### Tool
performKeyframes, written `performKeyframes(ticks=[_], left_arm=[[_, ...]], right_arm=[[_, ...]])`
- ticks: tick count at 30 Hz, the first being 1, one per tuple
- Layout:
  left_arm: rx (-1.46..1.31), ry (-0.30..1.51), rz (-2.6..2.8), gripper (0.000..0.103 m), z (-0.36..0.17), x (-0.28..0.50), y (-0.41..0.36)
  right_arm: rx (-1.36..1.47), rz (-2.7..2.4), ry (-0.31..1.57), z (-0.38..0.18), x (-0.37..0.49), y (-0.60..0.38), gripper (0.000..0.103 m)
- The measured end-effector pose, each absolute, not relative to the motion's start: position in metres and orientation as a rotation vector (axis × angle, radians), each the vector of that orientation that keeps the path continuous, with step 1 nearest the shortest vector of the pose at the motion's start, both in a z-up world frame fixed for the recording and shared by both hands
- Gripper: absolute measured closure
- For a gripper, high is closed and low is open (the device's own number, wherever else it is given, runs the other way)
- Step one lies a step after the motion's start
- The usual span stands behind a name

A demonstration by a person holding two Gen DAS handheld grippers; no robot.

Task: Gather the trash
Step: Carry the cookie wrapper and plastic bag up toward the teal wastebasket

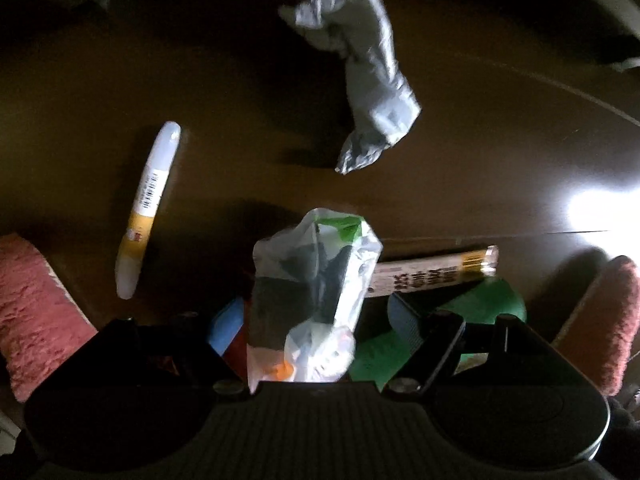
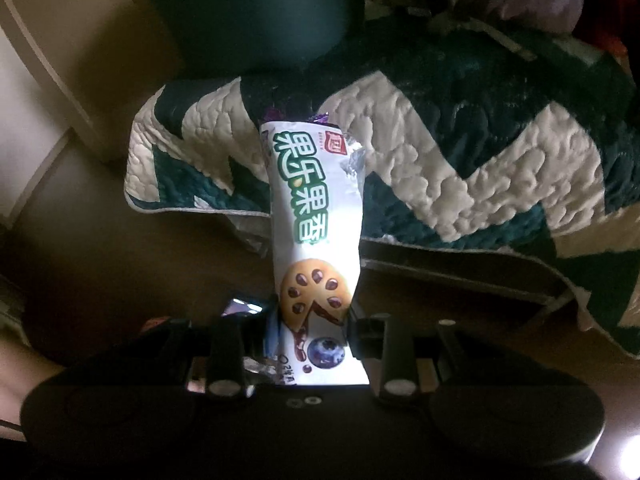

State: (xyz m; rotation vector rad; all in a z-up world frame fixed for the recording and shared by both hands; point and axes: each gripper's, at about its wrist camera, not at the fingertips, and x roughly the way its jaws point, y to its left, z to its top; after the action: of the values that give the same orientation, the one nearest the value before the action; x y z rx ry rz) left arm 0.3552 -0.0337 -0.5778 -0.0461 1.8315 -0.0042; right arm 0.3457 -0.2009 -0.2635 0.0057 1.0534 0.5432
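Note:
My left gripper (image 1: 316, 316) points down at a dark brown floor (image 1: 100, 80), jaws wide apart and open. A clear plastic wrapper (image 1: 316, 280) with a green corner sits between the fingers, with a gap on each side. Farther off on the floor lie a crumpled grey-white paper (image 1: 364, 68), a white and yellow tube (image 1: 148, 208) and a long printed stick wrapper (image 1: 436, 272). My right gripper (image 2: 308, 320) is shut on a white biscuit wrapper (image 2: 312, 208) with green lettering and a cookie picture, which sticks out ahead of it.
Pink fuzzy slippers (image 1: 36, 312) stand at both lower edges of the left view, the other one (image 1: 600, 328) by a green piece (image 1: 484, 308) under the right finger. A green and white zigzag quilt (image 2: 480, 168), a dark round container (image 2: 256, 12) and a cream wall (image 2: 60, 60) fill the right view.

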Motion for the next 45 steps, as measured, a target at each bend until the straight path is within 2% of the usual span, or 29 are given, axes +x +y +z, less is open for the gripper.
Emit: performKeyframes(ticks=[3, 5, 11, 12, 18, 32, 37, 45], left_arm=[[-0.05, 1.859, 0.001, 0.029, -0.593, 0.354, -0.033], [-0.072, 1.877, 0.004, 0.049, -0.599, 0.353, -0.031], [-0.1, 1.871, 0.016, 0.081, -0.596, 0.352, -0.023], [-0.095, 1.863, 0.016, 0.082, -0.592, 0.353, -0.022], [-0.075, 1.81, 0.047, 0.084, -0.541, 0.356, -0.019], [-0.189, 1.508, 0.054, 0.084, -0.321, 0.339, 0.019], [-0.228, 1.379, 0.046, 0.084, -0.241, 0.33, 0.027], [-0.234, 1.173, 0.008, 0.084, -0.105, 0.334, 0.037]], right_arm=[[0.018, 0.543, 1.068, -0.267, 0.347, -0.202, 0.072], [0.022, 0.536, 1.082, -0.27, 0.348, -0.203, 0.072], [0.038, 0.502, 1.113, -0.278, 0.352, -0.206, 0.072], [0.031, 0.497, 1.11, -0.279, 0.352, -0.205, 0.072], [-0.01, 0.477, 1.057, -0.274, 0.348, -0.203, 0.072], [-0.006, 0.491, 0.946, -0.227, 0.319, -0.192, 0.072], [-0.036, 0.514, 0.896, -0.184, 0.3, -0.183, 0.072], [-0.094, 0.513, 0.781, -0.077, 0.303, -0.175, 0.072]])
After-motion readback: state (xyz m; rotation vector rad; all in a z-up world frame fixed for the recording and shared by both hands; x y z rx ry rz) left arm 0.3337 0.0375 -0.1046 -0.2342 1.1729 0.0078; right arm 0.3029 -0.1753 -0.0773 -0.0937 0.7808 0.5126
